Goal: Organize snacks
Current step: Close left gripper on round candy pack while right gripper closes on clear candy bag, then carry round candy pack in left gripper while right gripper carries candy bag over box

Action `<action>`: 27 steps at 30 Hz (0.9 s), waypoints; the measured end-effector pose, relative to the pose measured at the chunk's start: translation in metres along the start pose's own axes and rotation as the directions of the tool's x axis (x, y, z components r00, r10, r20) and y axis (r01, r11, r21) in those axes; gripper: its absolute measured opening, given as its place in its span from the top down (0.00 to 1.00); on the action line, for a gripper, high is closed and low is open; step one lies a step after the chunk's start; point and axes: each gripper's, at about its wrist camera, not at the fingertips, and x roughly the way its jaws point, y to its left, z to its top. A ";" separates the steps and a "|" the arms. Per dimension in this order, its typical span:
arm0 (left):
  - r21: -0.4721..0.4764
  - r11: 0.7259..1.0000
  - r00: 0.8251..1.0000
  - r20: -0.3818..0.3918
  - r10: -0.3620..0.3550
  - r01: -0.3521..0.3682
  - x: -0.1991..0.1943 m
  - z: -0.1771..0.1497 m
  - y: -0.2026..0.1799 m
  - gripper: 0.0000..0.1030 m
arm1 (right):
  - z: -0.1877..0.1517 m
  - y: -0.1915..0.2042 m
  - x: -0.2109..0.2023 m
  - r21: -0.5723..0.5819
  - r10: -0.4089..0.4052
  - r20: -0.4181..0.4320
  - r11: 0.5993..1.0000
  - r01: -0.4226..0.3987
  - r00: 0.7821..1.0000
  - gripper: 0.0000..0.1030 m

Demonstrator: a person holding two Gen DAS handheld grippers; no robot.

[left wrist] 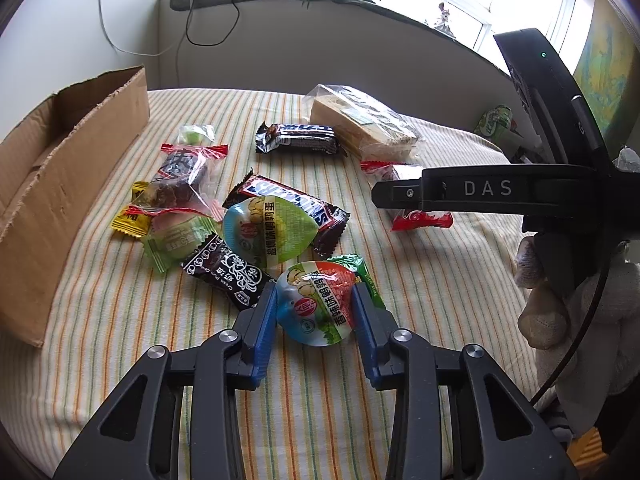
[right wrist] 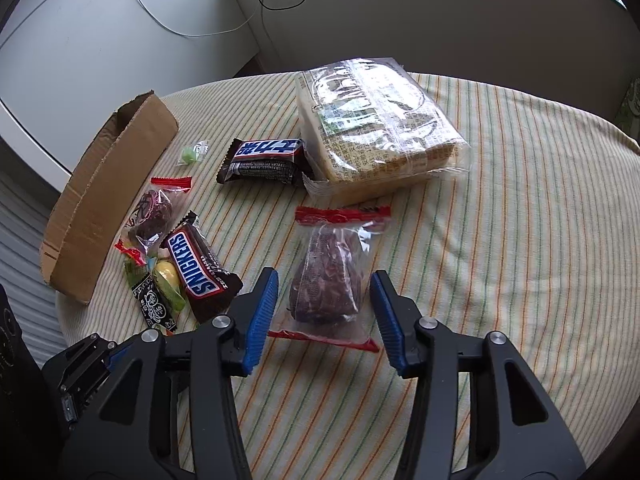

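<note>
The left tongs [left wrist: 314, 308] sit low over the near edge of the desk [left wrist: 440, 280], which is covered in a striped cloth, their blue pads touching both sides of a round quail-egg pouch [left wrist: 316, 304] with a red and green label; they are pinching it. A second egg pouch [left wrist: 268, 230], green-labelled, lies just beyond, resting partly on a Snickers bar [left wrist: 320, 212]. The right tongs [right wrist: 324, 300] are spread around a clear bag of dark dried fruit [right wrist: 326, 280] with red seals, and a gap shows between each pad and the bag, so nothing is gripped. A torn cardboard box [right wrist: 108, 196] stands along the left edge of the desk. A dark chocolate bar [right wrist: 266, 160] lies toward the far side, touching a large clear pack of crackers [right wrist: 380, 128]. A small green candy [right wrist: 190, 154] lies between the box and the chocolate bar.
</note>
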 end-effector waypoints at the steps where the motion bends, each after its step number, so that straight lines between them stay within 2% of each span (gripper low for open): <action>1: -0.004 1.000 1.000 0.000 -0.004 0.004 0.000 0.000 0.001 0.66 | -0.001 -0.001 -0.002 -0.003 -0.005 0.001 1.000 0.005 1.000 0.55; 5: -0.019 1.000 1.000 0.004 -0.012 0.013 -0.003 0.000 0.002 0.67 | -0.006 -0.003 -0.006 -0.002 -0.006 0.013 1.000 0.006 1.000 0.59; 16: -0.042 0.999 0.999 0.040 -0.016 0.017 -0.024 -0.003 0.008 0.67 | -0.018 0.007 -0.041 0.002 0.013 0.085 1.000 -0.014 0.996 0.61; 21: -0.059 0.998 0.996 0.085 -0.006 0.011 -0.047 0.002 0.020 0.67 | -0.018 0.029 -0.058 -0.027 0.029 0.118 0.999 -0.026 0.993 0.61; 27: -0.091 0.996 0.988 0.153 0.026 -0.012 -0.080 0.009 0.047 0.67 | -0.013 0.073 -0.066 -0.085 0.060 0.136 0.995 -0.049 0.989 0.61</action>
